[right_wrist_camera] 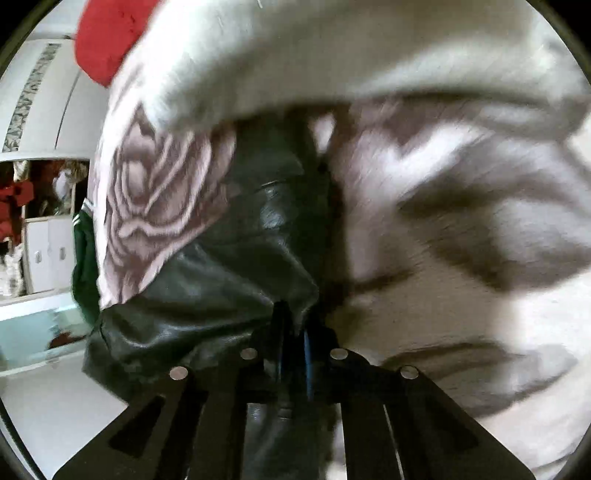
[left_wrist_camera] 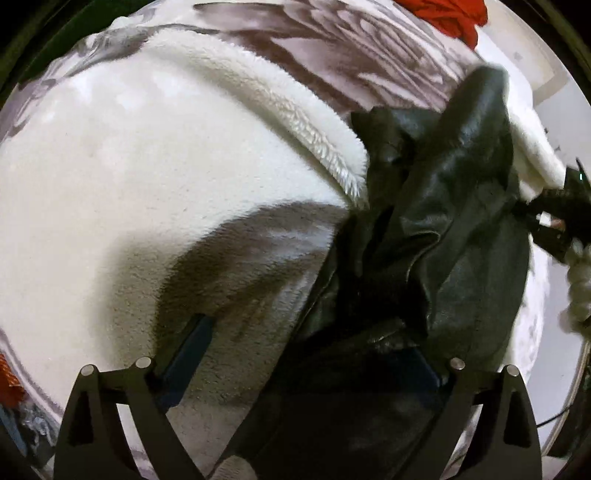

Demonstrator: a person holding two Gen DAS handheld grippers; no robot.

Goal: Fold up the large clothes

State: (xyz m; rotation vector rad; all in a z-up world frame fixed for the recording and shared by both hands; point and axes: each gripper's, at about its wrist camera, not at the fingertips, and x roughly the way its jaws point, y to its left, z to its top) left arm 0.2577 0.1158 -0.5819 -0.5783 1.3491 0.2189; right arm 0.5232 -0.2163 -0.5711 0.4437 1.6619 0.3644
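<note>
My right gripper (right_wrist_camera: 293,332) was clamped on the black leather jacket (right_wrist_camera: 236,266); my left gripper (left_wrist_camera: 299,365) gaped wide above it.

jacket (left_wrist_camera: 461,221) on blanket (left_wrist_camera: 129,166), fleece throw (left_wrist_camera: 295,122) left

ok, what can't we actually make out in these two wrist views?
- Black leather jacket: full outline unreadable in the left wrist view; it is bunched, and its lower part is lost in shadow between the open left gripper.
- Right gripper: fingers shut on the jacket, but how much leather they pinch is hidden by folds.
- Floral blanket: motion-blurred in the right wrist view.
- Red fabric: cut off by the frame edge.
</note>
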